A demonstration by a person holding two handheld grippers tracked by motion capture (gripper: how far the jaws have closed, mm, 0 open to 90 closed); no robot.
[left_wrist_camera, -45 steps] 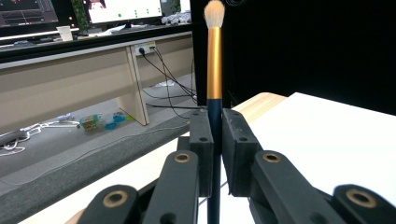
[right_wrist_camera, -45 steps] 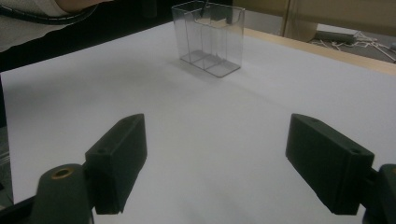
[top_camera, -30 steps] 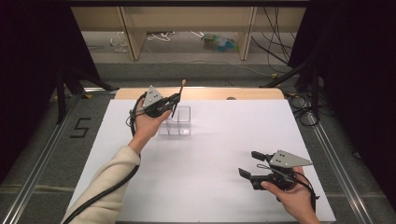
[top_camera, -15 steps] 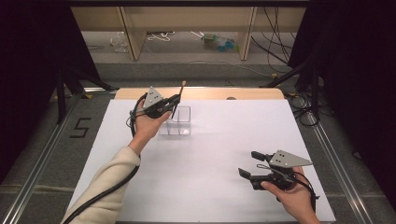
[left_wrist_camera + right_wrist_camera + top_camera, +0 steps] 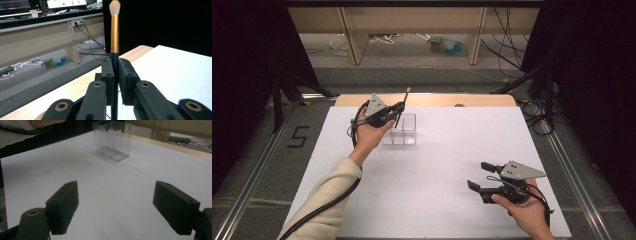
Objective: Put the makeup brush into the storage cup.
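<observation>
My left claw [image 5: 398, 111] is clamped on a makeup brush [image 5: 114, 32], jaws pressed to the dark handle just below the gold ferrule, bristle tip pointing up and away from me. In the high view the brush [image 5: 403, 101] sits tilted over the clear acrylic organizer [image 5: 404, 131] at the far-left part of the white tabletop [image 5: 452, 165]; from my right claw's camera a dark handle end shows inside the top of the organizer [image 5: 112, 140], in a far compartment, though which one I can't tell. So the brush looks partly lowered in but not released. My right claw [image 5: 479, 175] is spread wide apart, holding nothing, hovering low over the near-right of the tabletop, well apart from the organizer. Done, I'd judge: brush picked up and brought to the holder, tip started in. Left: lower it until it rests, open the left claw, pull back. The other compartments look empty from here.
</observation>
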